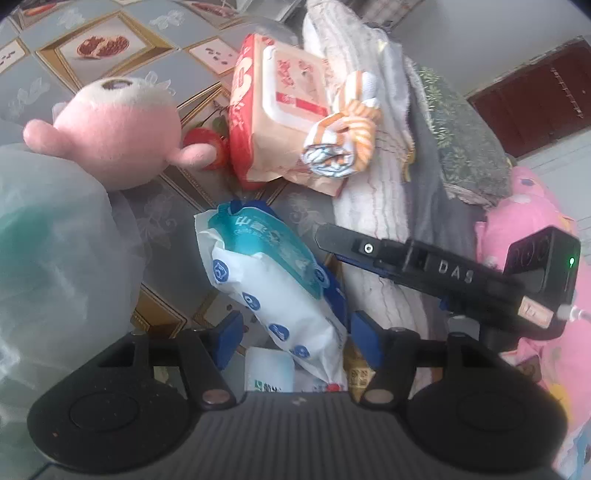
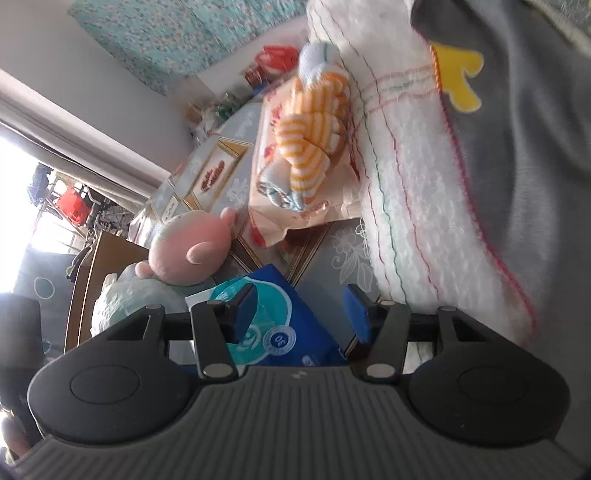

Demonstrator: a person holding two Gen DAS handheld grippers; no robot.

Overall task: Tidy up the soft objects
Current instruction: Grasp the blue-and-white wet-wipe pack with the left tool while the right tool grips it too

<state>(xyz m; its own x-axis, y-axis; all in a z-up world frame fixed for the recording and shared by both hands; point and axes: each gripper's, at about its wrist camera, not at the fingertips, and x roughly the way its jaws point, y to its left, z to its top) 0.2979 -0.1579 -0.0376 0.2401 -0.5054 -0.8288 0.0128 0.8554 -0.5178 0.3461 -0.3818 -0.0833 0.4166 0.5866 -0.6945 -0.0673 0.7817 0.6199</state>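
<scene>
Wipes pack point(image 1: 273, 288), crinkly white-and-blue plastic, soft and pillowy, slumped on glossy patterned worktop point(image 1: 162, 218) between parted left tool point(image 1: 293, 332) pads, untouched. Right tool point(image 2: 301, 314) likewise open, gripping nothing.

Bench point(image 1: 173, 85) covered with grey oilcloth, fruit pictures in gold frames. At 2 o'clock, dark red wooden door point(image 1: 532, 99). In right wrist view, cardboard box point(image 2: 107, 258) at 9 o'clock, turquoise flowered curtain point(image 2: 177, 33) at 11 o'clock.
</scene>
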